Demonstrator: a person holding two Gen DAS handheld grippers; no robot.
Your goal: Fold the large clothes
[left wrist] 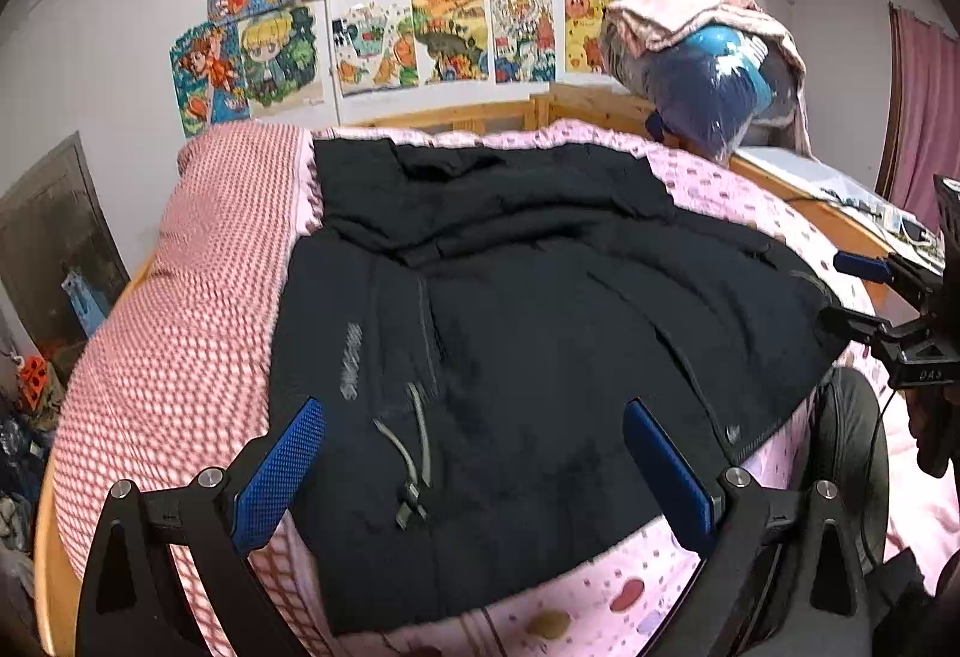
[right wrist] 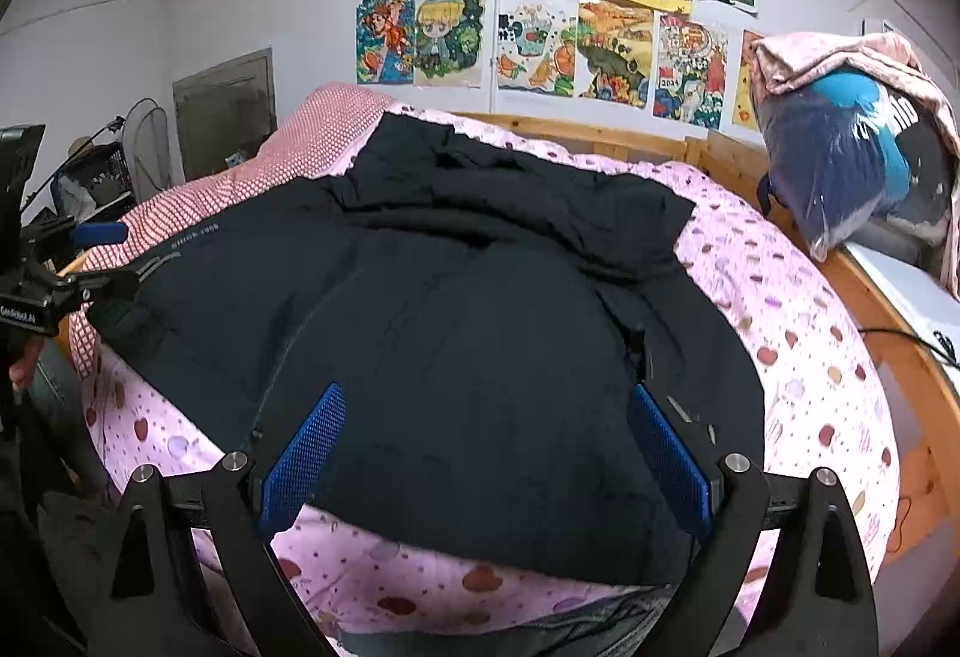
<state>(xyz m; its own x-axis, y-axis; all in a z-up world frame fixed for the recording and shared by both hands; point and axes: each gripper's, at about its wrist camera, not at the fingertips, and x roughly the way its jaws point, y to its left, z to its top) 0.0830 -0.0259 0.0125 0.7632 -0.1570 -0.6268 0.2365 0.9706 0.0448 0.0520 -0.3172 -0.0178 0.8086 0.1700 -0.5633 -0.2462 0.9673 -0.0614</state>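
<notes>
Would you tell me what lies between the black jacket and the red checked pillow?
Nothing: in the left wrist view the black jacket butts directly against the red checked pillow, on the pink bedspread.

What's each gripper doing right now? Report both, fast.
Left gripper: open, holding nothing, poised over the black jacket.
Right gripper: open, holding nothing, also above the jacket.

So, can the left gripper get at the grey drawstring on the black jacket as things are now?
Probably yes. The left gripper is open above the black jacket, and the grey drawstring lies on top of the cloth between its fingers, with nothing covering it.
</notes>
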